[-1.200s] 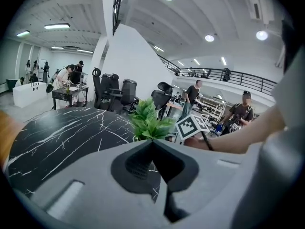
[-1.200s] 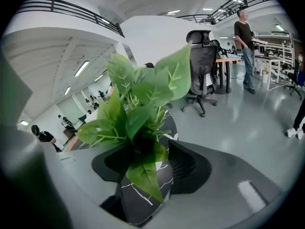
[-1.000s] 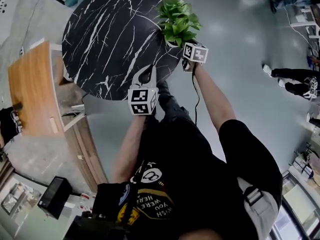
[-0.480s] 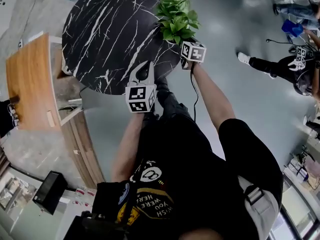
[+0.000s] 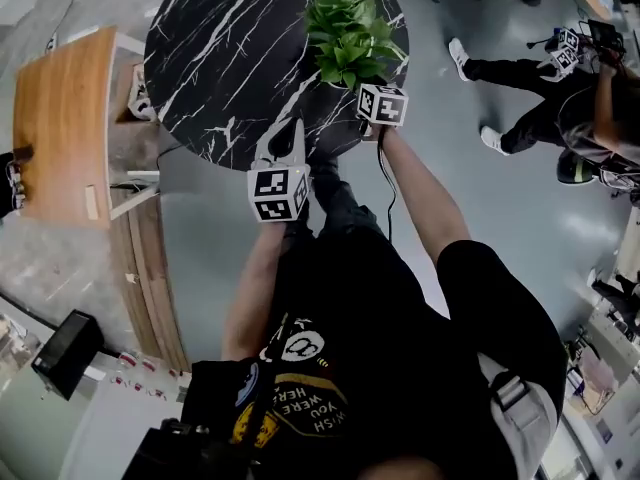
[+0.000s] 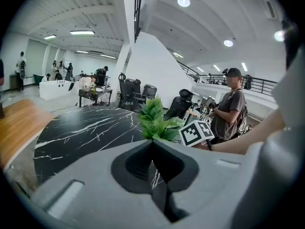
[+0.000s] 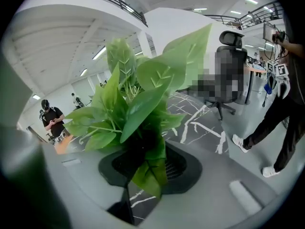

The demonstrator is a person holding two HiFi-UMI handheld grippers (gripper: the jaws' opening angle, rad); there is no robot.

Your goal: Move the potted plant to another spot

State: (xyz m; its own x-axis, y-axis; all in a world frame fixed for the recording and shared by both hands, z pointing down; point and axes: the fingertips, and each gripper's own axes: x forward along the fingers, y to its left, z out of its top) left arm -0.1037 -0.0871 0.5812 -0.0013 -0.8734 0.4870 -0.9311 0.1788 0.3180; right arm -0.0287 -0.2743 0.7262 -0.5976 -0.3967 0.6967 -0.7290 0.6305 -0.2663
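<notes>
The potted plant [image 5: 345,30] with broad green leaves stands over the near part of the round black marble table [image 5: 220,48]. My right gripper [image 5: 368,92] is at its near right side. Its jaws have just been closing and now stay around the plant's base. In the right gripper view the leaves [image 7: 138,104] fill the space between the jaws and hide the pot. My left gripper [image 5: 291,134] hovers over the table's near edge, left of the plant, shut and empty. From the left gripper [image 6: 152,144] view the plant [image 6: 155,120] rises just beyond the jaws.
A curved wooden counter [image 5: 65,128] stands left of the table. A person [image 5: 560,88] is on the grey floor to the right, another person [image 6: 231,111] stands beyond the table, and an office chair [image 7: 228,75] is behind it. A black box [image 5: 65,353] lies at the lower left.
The plant and my right gripper have shifted from the table's right rim to further in over the top. My left gripper has moved along beside them.
</notes>
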